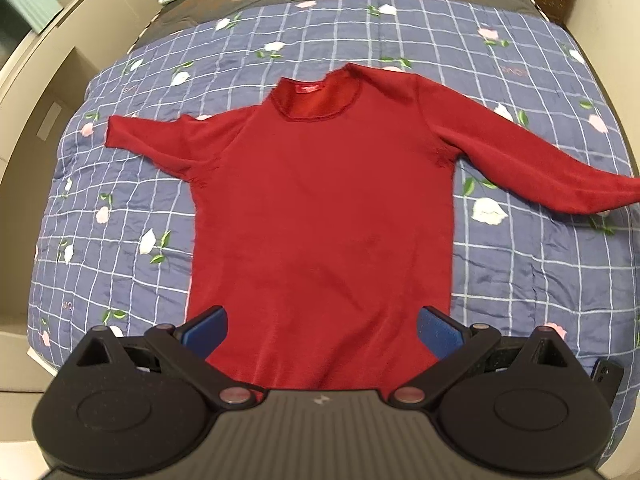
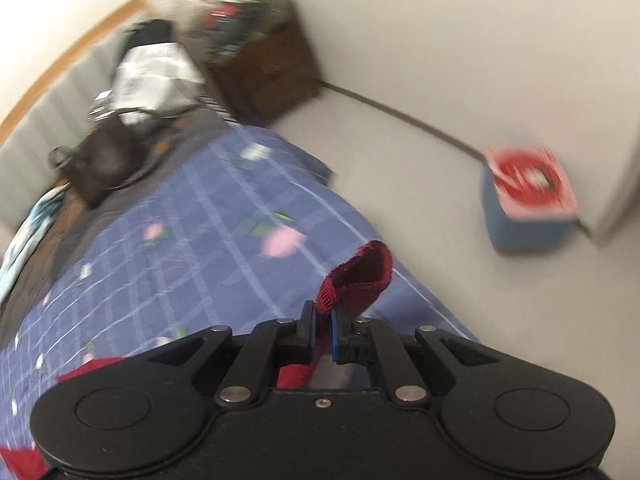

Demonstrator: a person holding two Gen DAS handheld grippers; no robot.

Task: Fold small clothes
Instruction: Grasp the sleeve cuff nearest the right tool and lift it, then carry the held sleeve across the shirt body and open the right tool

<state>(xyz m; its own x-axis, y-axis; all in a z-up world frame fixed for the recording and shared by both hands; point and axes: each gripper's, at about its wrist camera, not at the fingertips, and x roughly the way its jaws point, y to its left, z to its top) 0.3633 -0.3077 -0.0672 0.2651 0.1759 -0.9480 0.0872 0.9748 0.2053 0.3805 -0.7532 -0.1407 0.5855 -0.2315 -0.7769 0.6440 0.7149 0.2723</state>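
On the bed (image 1: 520,280), over a blue checked quilt with flowers, we see the red top (image 1: 320,208) lying flat and face up, body smoothed, both sleeves spread out to the sides. Its long axis runs from the hem nearest the left gripper (image 1: 322,330) up to the neckline (image 1: 316,98) at the far end, so the collar points away from us toward the head of the bed. The sleeves cross that axis, one to each side.

Our left gripper hovers just above the hem with its blue fingers (image 1: 438,334) wide apart, holding nothing. Our right gripper (image 2: 320,334) has its fingers pressed together on the cuff (image 2: 356,276) of one sleeve, which stands up in a small open loop beyond the tips; the right wrist view is blurred, so finer detail is lost.

We judge the fabric to be light, soft and limp, a fleecy knit that will drape and sag rather than hold a line. It should not slip much between the pads. Good holds are the cuffs, the hem corners and the shoulder seams, where doubled cloth gives the fingers something to bite.
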